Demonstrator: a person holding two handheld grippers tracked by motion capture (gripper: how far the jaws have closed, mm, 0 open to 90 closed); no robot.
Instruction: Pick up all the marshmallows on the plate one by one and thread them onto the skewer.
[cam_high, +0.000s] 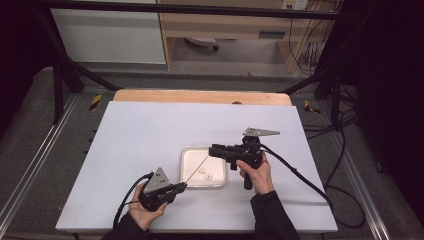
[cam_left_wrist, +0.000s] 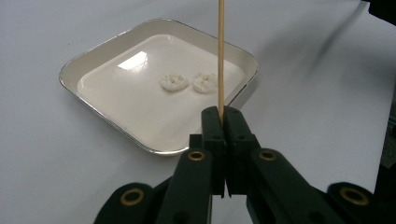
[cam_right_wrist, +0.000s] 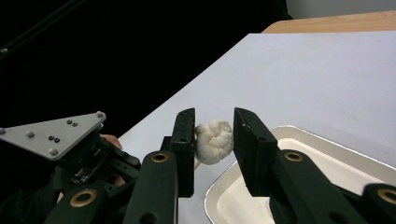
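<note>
the wooden skewer (cam_high: 198, 167) was a long thin stick, its near end pinched in the left tongs (cam_left_wrist: 223, 122), which were shut tight on it. in the high view its long axis ran diagonally, from the left tongs (cam_high: 183, 186) at the tray's near left corner up and away over the tray toward the right tongs (cam_high: 212, 150). the right tongs (cam_right_wrist: 214, 140) were clamped on a small white lumpy piece (cam_right_wrist: 213, 141), jaws a bit apart with the piece between them, held above the tray's far edge right where the skewer's far tip pointed. can't tell if the tip actually touched the piece. two more white pieces (cam_left_wrist: 189, 82) sat side by side in the square white tray (cam_left_wrist: 88, 60). the tray sat on the white bench (cam_high: 140, 135), nearer the front edge.
</note>
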